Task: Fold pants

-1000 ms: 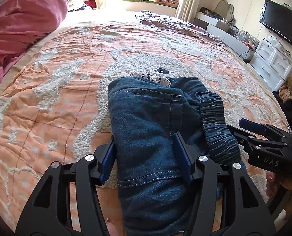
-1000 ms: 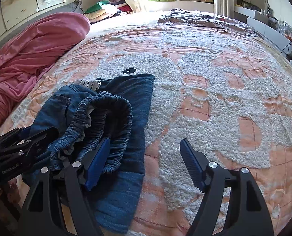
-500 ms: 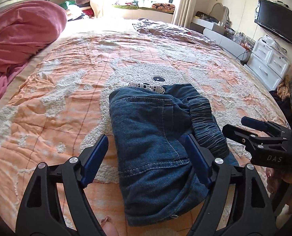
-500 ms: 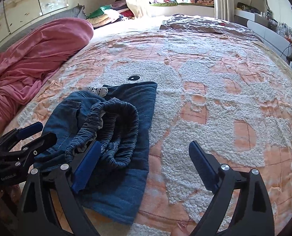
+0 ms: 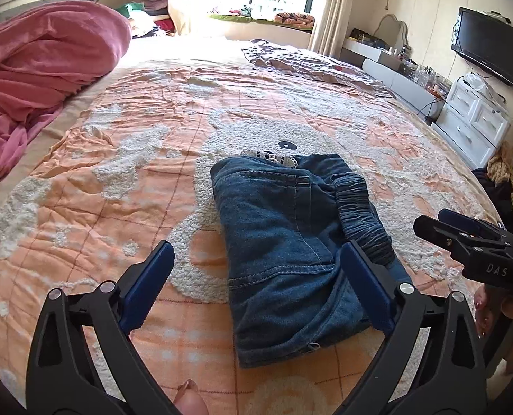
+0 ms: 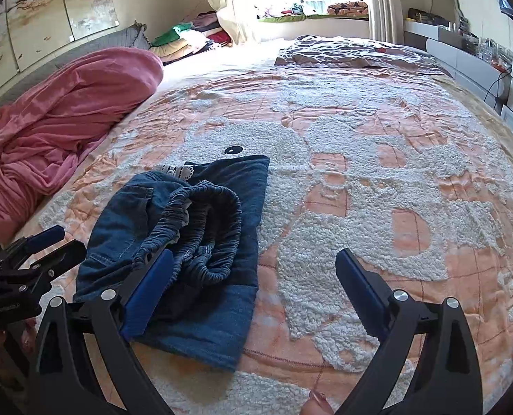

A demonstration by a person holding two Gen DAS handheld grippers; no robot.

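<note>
Folded pants (image 5: 291, 242) lie on bedspread (image 5: 118, 173); L gripper (image 5: 256, 283) & R gripper (image 6: 253, 287) jaws just opened wide, gripping nothing.

**Quick count of what was on the bed**

There was one pair of jeans (image 5: 284, 242), folded into a single bundle. Two grippers were in shot, left (image 5: 256, 276) and right (image 6: 253, 285), each with two blue pads. One pink blanket (image 5: 38, 79) sat in a heap. One TV (image 5: 491, 52) and one white dresser (image 5: 474, 124) too.
</note>
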